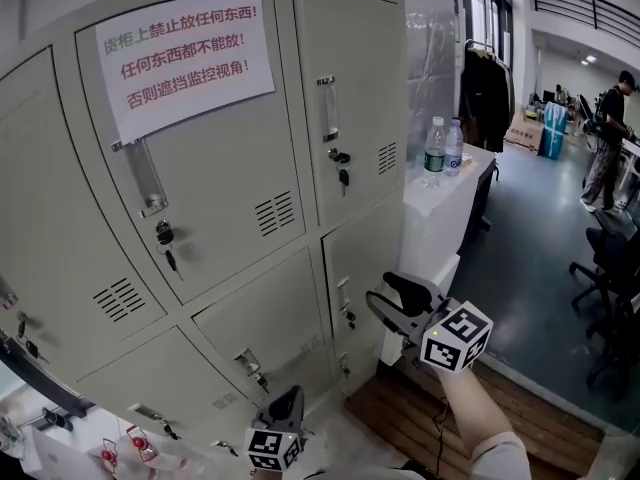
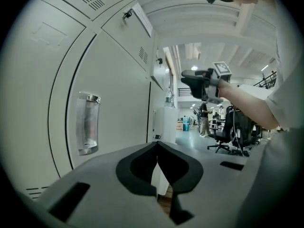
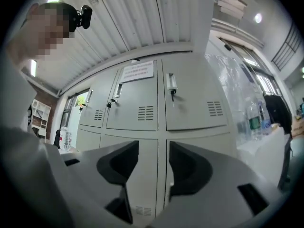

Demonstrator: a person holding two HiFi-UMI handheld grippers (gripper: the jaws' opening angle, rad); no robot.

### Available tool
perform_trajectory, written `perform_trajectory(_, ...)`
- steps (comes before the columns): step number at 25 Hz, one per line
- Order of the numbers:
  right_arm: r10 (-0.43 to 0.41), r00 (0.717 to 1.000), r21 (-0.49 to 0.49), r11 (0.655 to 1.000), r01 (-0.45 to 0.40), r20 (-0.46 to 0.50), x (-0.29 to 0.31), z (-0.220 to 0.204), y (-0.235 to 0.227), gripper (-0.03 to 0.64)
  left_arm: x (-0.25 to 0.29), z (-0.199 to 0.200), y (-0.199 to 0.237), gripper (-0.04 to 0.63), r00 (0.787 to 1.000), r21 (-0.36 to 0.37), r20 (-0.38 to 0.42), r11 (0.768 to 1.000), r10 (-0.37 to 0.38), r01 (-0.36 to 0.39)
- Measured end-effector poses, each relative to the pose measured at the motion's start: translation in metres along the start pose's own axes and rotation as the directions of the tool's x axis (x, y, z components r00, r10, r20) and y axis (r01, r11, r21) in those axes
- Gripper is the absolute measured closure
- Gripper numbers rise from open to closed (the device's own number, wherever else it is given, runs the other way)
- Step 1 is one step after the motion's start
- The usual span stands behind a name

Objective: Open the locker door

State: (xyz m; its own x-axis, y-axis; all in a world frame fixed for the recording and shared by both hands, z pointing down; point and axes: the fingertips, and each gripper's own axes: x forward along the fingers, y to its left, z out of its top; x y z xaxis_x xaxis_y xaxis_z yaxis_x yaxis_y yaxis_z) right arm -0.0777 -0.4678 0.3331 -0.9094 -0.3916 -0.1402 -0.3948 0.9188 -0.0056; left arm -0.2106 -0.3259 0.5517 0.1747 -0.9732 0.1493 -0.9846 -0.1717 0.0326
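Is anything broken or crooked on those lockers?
Nothing stands out. The locker doors in view look shut, keys hang in their locks, the sign lies flat on its door, and the two bottles beside the lockers stand upright.

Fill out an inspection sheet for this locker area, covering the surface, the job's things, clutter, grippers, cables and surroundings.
Surface: grey floor; wooden strip at the foot of the lockers.
Job's things: grey lockers, every door in view shut; keys hang in several locks; paper notice stuck on an upper door.
Clutter: two water bottles upright on the white table beside the lockers.
Grippers: left gripper, fingers together, nothing held; right gripper, fingers apart, nothing between them, facing the lockers.
Cables: thin dark line by the right forearm, too small to tell.
Surroundings: dark coat hanging, office chairs, a person standing far off.
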Motion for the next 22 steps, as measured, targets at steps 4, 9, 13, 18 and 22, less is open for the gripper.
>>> perform_trajectory(4,0.059,0.997,-0.104,0.993,-0.055,0.039,0.028,0.061,0.002,0.430,-0.012,0.001,0.010,0.594,0.999,-0.008,0.007,0.999,0.039,-0.039)
perform_trajectory(9,0.101,0.990,-0.164,0.983,-0.084,0.100,0.067,0.129,-0.008,0.430,-0.020,0.001,0.019,0.594,0.997,-0.017,0.011,0.997,0.073,-0.073)
perform_trajectory(13,0.111,0.984,-0.212,0.974,-0.081,0.136,0.106,0.168,-0.017,0.430,-0.032,0.003,0.027,0.594,0.993,-0.019,0.021,0.993,0.116,-0.115)
perform_trajectory(18,0.078,0.987,-0.266,0.963,-0.038,0.141,0.144,0.200,-0.035,0.430,-0.049,0.000,0.039,0.594,0.985,-0.036,0.012,0.984,0.175,-0.174)
perform_trajectory(22,0.033,0.986,-0.310,0.951,0.020,0.164,0.161,0.213,-0.049,0.430,-0.058,0.004,0.043,0.594,0.978,-0.046,0.009,0.977,0.210,-0.209)
